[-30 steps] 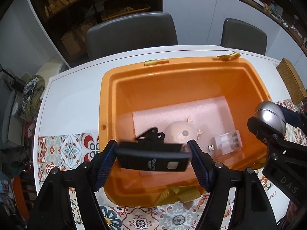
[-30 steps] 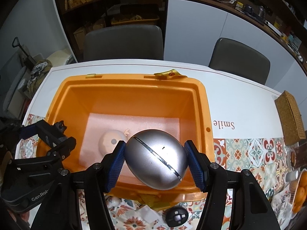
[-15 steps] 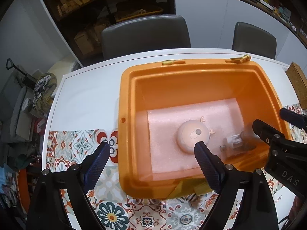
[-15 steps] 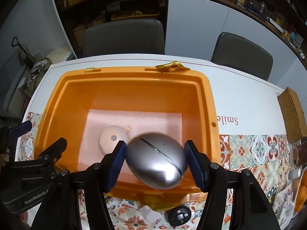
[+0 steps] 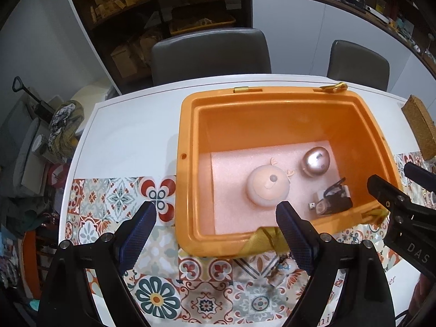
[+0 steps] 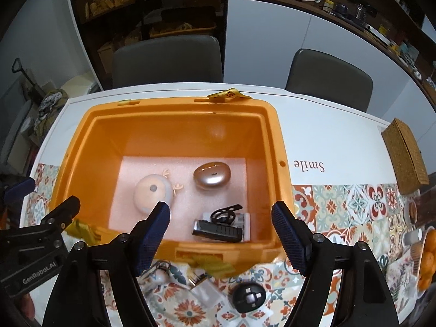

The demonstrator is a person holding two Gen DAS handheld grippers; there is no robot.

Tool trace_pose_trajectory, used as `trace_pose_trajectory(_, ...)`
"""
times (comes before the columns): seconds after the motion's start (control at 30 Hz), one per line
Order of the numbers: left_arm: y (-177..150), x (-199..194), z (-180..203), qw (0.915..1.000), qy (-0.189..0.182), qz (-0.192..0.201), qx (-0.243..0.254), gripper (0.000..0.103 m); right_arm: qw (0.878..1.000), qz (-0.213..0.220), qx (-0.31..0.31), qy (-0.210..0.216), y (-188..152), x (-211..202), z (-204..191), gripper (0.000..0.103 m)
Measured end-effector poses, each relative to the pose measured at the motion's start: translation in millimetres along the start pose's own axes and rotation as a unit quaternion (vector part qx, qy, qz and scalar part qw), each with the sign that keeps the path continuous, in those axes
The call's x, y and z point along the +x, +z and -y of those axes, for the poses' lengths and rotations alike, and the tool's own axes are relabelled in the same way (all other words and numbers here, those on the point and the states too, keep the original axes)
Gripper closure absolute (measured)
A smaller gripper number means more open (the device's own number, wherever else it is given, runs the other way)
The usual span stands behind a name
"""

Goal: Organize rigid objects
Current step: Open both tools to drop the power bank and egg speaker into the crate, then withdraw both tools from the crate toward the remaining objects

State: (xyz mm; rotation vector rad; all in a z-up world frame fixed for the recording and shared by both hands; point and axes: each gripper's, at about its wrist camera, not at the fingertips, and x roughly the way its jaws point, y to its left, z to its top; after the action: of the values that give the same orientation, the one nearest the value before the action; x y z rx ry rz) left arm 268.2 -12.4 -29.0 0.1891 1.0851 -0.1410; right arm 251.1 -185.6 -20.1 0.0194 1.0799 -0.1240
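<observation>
An orange bin (image 5: 188, 125) (image 6: 275, 130) stands on the table with a pink foam pad on its floor. In it lie a silver egg-shaped case (image 5: 315, 161) (image 6: 212, 175), a round peach gadget with small antlers (image 5: 268, 188) (image 6: 153, 194), and a black device with a clip (image 5: 333, 203) (image 6: 218, 230) over a clear pack. My left gripper (image 5: 216, 234) is open and empty above the bin's near left corner. My right gripper (image 6: 220, 234) is open and empty above the bin's near edge.
A black round object (image 6: 249, 297) and small loose items lie on the patterned mat (image 5: 114, 199) in front of the bin. A wicker box (image 6: 404, 155) sits at the right. Oranges (image 6: 426, 261) lie at the far right edge. Two chairs stand behind the table.
My left gripper let go of the black device and my right gripper let go of the silver egg. Both now lie in the bin. Both grippers opened and drew back.
</observation>
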Motion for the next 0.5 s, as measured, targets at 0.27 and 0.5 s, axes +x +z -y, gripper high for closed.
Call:
trace_pose_trajectory(0.27, -12, -16, 5, 0.9999, -0.009, 0.013, 0.004, 0.013, 1.0, 0.018, 0.007, 0.01, -19, -21, 8, 0.026)
trace_pose_trajectory(0.5, -23, -32, 12, 0.9995, -0.02, 0.025, 0.006, 0.013, 0.999, 0.04, 0.027, 0.015, -36, -41, 19, 0.026)
